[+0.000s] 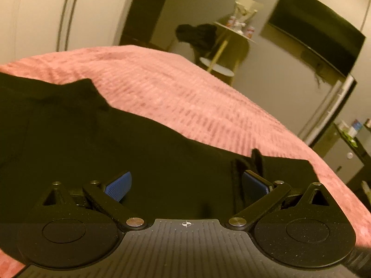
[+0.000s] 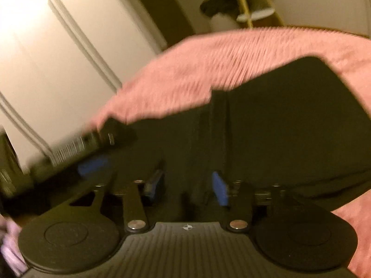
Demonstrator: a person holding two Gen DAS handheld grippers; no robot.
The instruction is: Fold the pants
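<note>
Black pants (image 1: 116,143) lie on a pink ribbed bedspread (image 1: 185,92). My left gripper (image 1: 186,185) is open right over the dark cloth, its blue pads (image 1: 119,185) wide apart; a raised fold or waistband edge (image 1: 255,159) stands by the right pad. In the blurred right wrist view the pants (image 2: 289,120) spread ahead on the bedspread (image 2: 208,69). My right gripper (image 2: 185,186) is open over the cloth with a narrower gap. The left gripper (image 2: 92,148) shows there at the left, low over the pants.
A small round two-tier side table (image 1: 231,37) with dark clothing (image 1: 199,37) beside it stands beyond the bed. A dark TV (image 1: 320,32) hangs on the wall at right. A low cabinet (image 1: 347,153) is by the bed's right edge. A white panelled door (image 2: 46,58) is left.
</note>
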